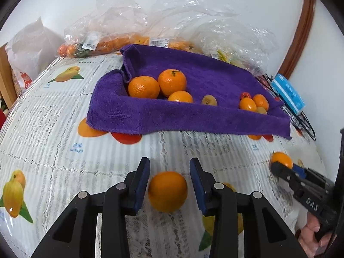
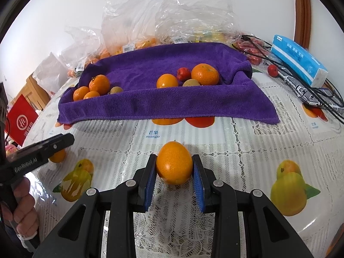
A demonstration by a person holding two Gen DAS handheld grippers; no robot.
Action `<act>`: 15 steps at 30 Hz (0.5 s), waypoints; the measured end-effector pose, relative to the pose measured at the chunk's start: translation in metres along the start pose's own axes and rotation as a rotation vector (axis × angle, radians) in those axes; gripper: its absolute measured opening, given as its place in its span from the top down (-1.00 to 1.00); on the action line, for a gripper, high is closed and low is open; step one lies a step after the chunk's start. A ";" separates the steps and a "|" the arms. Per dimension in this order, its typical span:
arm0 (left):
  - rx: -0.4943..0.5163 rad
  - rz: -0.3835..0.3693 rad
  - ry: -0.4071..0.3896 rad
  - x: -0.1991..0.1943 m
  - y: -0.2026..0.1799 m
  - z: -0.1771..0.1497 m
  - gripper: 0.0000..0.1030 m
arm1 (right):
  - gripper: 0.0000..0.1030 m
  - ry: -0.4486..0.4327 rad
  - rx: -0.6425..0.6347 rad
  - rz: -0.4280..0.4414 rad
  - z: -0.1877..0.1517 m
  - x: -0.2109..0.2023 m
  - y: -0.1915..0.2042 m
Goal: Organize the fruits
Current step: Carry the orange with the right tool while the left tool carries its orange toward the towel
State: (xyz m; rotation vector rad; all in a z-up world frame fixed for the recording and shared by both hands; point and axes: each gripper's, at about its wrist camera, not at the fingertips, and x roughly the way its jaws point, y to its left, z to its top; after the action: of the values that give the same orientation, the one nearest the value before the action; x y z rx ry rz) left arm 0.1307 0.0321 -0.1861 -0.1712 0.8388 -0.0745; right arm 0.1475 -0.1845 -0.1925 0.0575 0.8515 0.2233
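The left gripper [image 1: 169,185] has its fingers parted a little wider than the orange [image 1: 167,191] lying between them; a gap shows beside each blue pad, so the fruit is not pinched and rests on the tabletop [image 1: 53,118]; the right gripper [image 2: 174,172] has its fingers pressed against both sides of a second, egg-shaped orange [image 2: 174,163], a firm hold just above the patterned cloth; in the left wrist view that same gripper appears at the far right edge, clamped on its fruit, with a hand [image 1: 314,234] on the handle below. Beyond both grippers a purple towel [image 2: 172,105] lies over a shallow tray-like shape; in its left part sit three oranges [image 2: 94,88] and a small brownish fruit [image 2: 116,89]; in its right part sit two more oranges [image 2: 205,74], a small red fruit [image 2: 183,73] and another brownish one. Behind the towel lie crumpled clear plastic bags [image 2: 189,17] with fruit inside; a blue tissue pack [image 2: 298,62] lies to the right among black cables [image 2: 301,86].
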 end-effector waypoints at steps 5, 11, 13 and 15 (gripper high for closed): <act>0.037 0.024 0.002 -0.005 -0.005 -0.006 0.29 | 0.38 -0.003 0.013 0.012 0.000 -0.001 -0.002; 0.052 0.036 0.007 -0.012 -0.006 -0.014 0.40 | 0.38 -0.005 0.029 0.031 0.000 -0.001 -0.006; 0.053 0.043 0.006 -0.014 -0.007 -0.016 0.40 | 0.38 -0.007 0.032 0.035 0.000 -0.001 -0.006; 0.046 0.045 0.006 -0.015 -0.007 -0.017 0.40 | 0.38 -0.007 0.036 0.037 0.000 -0.001 -0.006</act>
State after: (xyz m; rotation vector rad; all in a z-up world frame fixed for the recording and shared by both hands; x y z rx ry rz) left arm 0.1082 0.0257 -0.1846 -0.1089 0.8457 -0.0516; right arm 0.1474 -0.1908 -0.1927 0.1074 0.8476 0.2427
